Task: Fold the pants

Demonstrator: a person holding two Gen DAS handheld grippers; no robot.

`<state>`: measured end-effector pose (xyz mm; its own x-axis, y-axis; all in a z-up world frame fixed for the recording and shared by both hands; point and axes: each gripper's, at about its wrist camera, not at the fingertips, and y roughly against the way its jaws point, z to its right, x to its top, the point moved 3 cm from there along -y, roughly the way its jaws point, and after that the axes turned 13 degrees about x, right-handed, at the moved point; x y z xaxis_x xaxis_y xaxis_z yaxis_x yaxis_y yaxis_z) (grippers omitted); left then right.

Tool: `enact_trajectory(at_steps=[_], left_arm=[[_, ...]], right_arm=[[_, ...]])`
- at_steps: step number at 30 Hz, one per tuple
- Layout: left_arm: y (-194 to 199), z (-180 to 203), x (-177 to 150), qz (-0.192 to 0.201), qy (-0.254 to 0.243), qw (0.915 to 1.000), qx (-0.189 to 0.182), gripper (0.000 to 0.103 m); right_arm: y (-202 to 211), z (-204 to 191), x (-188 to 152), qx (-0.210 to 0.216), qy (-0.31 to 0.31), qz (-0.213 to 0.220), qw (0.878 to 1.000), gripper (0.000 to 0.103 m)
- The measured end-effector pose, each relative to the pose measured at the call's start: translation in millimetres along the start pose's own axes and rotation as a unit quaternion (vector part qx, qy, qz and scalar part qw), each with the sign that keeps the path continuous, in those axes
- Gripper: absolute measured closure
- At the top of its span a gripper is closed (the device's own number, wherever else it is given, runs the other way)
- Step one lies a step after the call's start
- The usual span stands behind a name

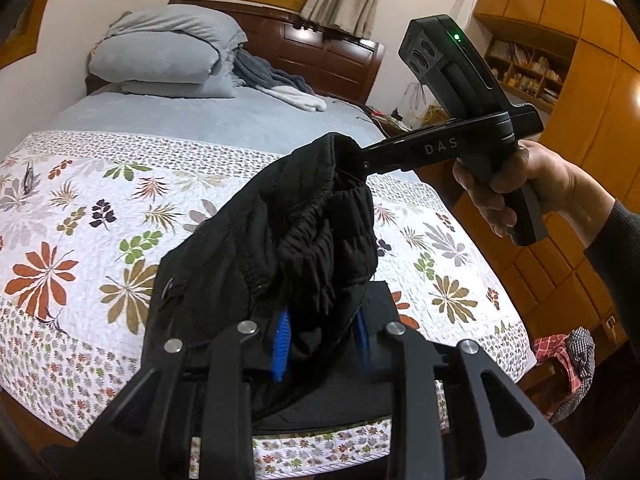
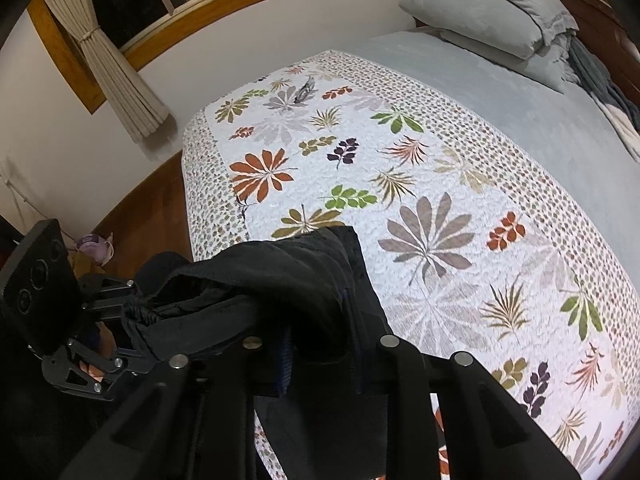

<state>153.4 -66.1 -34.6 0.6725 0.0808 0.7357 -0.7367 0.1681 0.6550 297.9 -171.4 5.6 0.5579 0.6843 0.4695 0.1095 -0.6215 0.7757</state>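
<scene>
A pair of black pants (image 1: pixel 312 240) hangs bunched in the air over the near end of the bed, its elastic waistband stretched between both grippers. In the left wrist view my left gripper (image 1: pixel 322 336) is shut on the pants, with black cloth filling the gap between its blue pads (image 1: pixel 282 344). My right gripper (image 1: pixel 356 156), held in a hand (image 1: pixel 512 184), pinches the far end of the waistband. In the right wrist view the right gripper (image 2: pixel 320 356) is shut on the pants (image 2: pixel 280 280), and the left gripper (image 2: pixel 132 308) clamps the waistband at the left.
Below lies a bed with a white floral quilt (image 1: pixel 100 220) and a grey sheet (image 2: pixel 500 92). Grey pillows (image 1: pixel 160 56) and a crumpled blanket (image 1: pixel 276 84) lie at the headboard. A wooden wardrobe (image 1: pixel 580 80) and a stool with checked clothes (image 1: pixel 564 360) stand to the right.
</scene>
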Motion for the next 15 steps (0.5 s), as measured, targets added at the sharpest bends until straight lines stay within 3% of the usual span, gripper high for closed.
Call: enact_trajectory(at_steps=[15], left_arm=[[-26.7, 52.2, -16.6, -0.030, -0.046, 0.9983, -0.020, 0.078]], right_arm=[[22.0, 31.7, -54.2, -0.007, -0.021, 0.013, 1.000, 0.082]])
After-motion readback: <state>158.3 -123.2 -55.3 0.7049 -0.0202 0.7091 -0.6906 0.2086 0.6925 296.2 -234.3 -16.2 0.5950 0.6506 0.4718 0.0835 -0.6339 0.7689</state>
